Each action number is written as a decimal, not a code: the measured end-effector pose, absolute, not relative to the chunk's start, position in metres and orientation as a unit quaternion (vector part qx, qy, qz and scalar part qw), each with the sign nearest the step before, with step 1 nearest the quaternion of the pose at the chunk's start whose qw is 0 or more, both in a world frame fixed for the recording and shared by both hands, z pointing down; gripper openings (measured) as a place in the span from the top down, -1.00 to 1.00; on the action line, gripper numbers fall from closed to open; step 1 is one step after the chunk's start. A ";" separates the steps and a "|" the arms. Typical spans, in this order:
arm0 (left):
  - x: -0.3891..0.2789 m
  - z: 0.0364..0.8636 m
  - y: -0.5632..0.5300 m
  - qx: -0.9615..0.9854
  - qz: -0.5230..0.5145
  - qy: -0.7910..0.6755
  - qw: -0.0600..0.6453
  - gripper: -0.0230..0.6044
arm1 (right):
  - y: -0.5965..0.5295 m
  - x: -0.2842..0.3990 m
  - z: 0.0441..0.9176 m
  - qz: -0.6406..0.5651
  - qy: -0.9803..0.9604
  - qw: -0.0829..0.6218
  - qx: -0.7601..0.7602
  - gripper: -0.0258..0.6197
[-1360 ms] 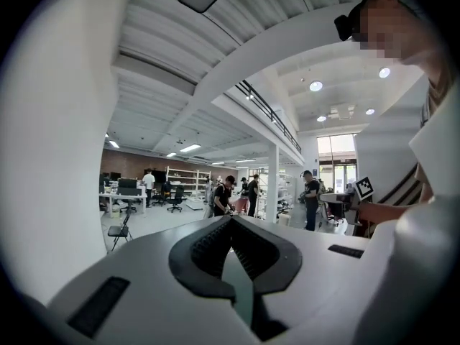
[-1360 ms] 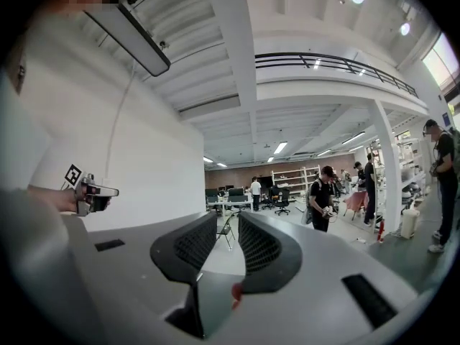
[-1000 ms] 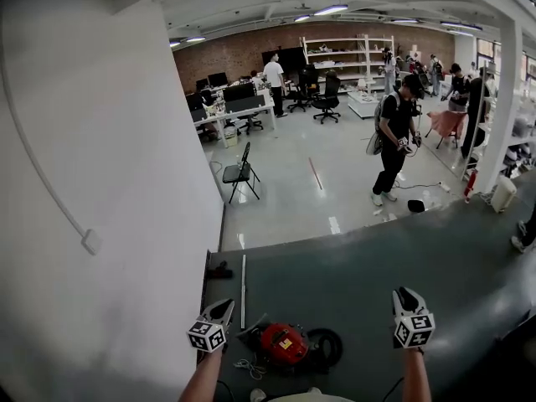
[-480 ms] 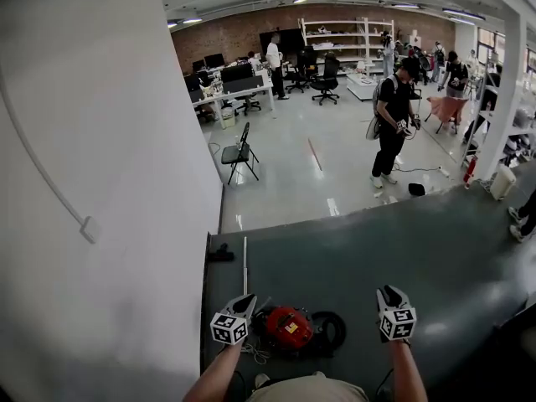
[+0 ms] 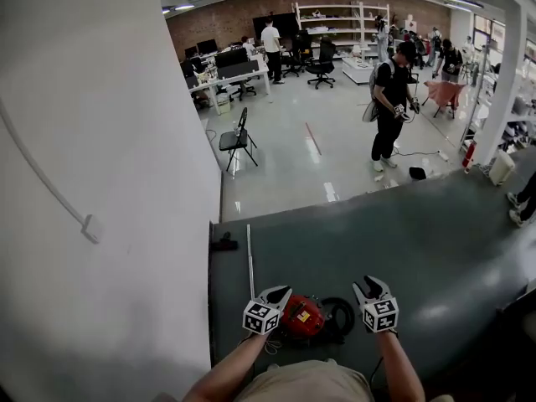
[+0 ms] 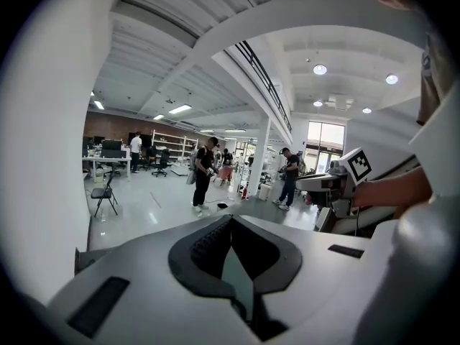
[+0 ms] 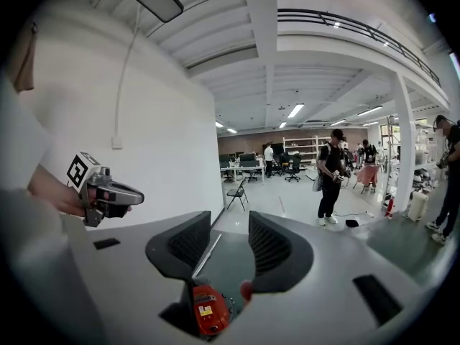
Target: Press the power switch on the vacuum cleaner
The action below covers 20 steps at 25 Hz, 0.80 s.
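- White wall (image 5: 100,182): fills the left half of the head view and carries a thin conduit down to a small box. Appears again behind the left gripper in the right gripper view.
- Dark grey mat (image 5: 419,249): covers the near floor and ends against the wall. Meets the glossy pale floor (image 5: 285,157) farther out.
- Standing person (image 5: 390,99): stands on the pale floor, well apart from the mat's near end. Seen in all three views.
- Folding chair (image 5: 236,141): stands near the wall, beyond the mat. Small in both gripper views.
- Vacuum cleaner (image 5: 303,317): lies red on the mat at the wearer's feet, between the two grippers in the head view. Shows low between the jaws in the right gripper view, with a yellow label on top. Missing from the left gripper view. Switch too small to make out.
- Black hose (image 5: 342,308): coils just beside the vacuum cleaner on its right. Plain only in the head view.
- Metal tube (image 5: 249,258): lies along the mat beyond the vacuum cleaner.
- Left gripper (image 5: 283,291): hovers just beside the vacuum cleaner's left end. Jaw tips together in its own view, with nothing between them.
- Right gripper (image 5: 370,285): hovers right of the hose. Jaws wide and opening in its own view, with pads clear of the vacuum cleaner below.
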State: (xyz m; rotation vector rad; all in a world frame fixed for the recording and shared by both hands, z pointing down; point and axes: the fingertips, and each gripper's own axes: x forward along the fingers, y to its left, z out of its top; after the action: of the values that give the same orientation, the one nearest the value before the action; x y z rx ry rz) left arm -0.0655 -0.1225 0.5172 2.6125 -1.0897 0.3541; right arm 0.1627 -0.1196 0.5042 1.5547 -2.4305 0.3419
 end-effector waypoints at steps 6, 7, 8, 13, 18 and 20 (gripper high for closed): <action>-0.056 0.506 -0.134 0.920 0.118 -0.347 0.141 0.90 | -0.127 0.111 0.495 0.121 -0.845 0.094 0.513 0.45; -0.053 0.504 -0.135 0.921 0.117 -0.344 0.139 0.90 | -0.127 0.105 0.493 0.122 -0.848 0.093 0.508 0.45; -0.050 0.502 -0.137 0.923 0.116 -0.341 0.139 0.90 | -0.127 0.100 0.491 0.123 -0.851 0.090 0.503 0.45; -0.041 0.503 -0.138 0.929 0.113 -0.322 0.142 0.90 | -0.128 0.080 0.485 0.129 -0.857 0.078 0.493 0.45; -0.033 0.500 -0.135 0.931 0.110 -0.317 0.146 0.90 | -0.128 0.079 0.481 0.132 -0.858 0.078 0.490 0.45; -0.033 0.503 -0.132 0.931 0.110 -0.314 0.147 0.90 | -0.126 0.079 0.484 0.135 -0.857 0.075 0.492 0.45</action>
State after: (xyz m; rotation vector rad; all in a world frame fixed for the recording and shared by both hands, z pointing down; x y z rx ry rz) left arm -0.0327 -0.1320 0.5034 2.6798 -0.9046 0.3161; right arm 0.0791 -0.1261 0.4844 1.4758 -2.5705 0.4051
